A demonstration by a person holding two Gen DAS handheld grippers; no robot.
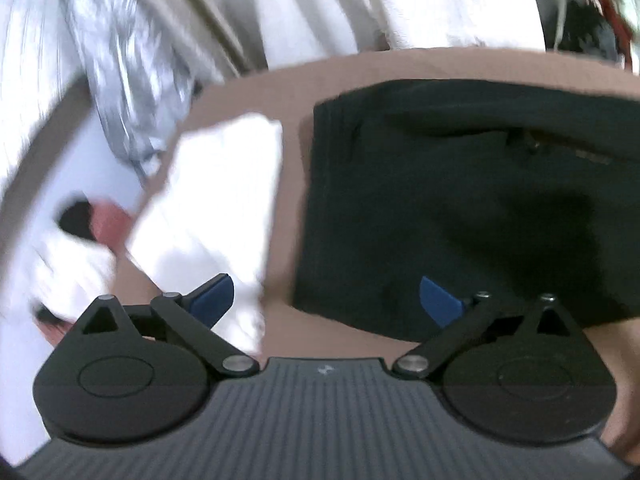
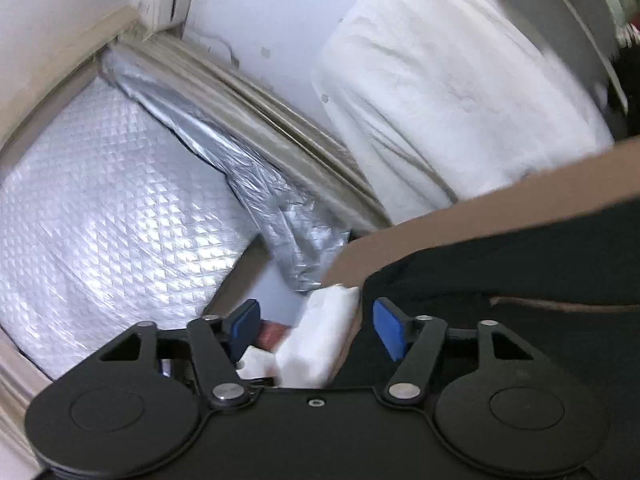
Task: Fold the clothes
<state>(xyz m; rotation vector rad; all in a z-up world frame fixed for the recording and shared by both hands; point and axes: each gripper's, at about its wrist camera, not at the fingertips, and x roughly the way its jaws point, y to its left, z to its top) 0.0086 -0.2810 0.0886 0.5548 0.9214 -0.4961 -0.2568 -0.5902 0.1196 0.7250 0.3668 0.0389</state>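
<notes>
Grippers, left (image 1: 326, 300) and right (image 2: 316, 328), gape wide, holding nothing.

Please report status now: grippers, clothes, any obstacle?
Left gripper open, empty. Right gripper open, empty. Black garment folded on table. White cloth beside it.

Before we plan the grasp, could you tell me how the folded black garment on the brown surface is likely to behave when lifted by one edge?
The black garment would probably droop and unfold, since it is soft cloth lying flat in layers. It looks fairly thick, so likely somewhat heavy for a pinch grasp. On the smooth brown surface it may slide rather than bunch if pushed.
</notes>
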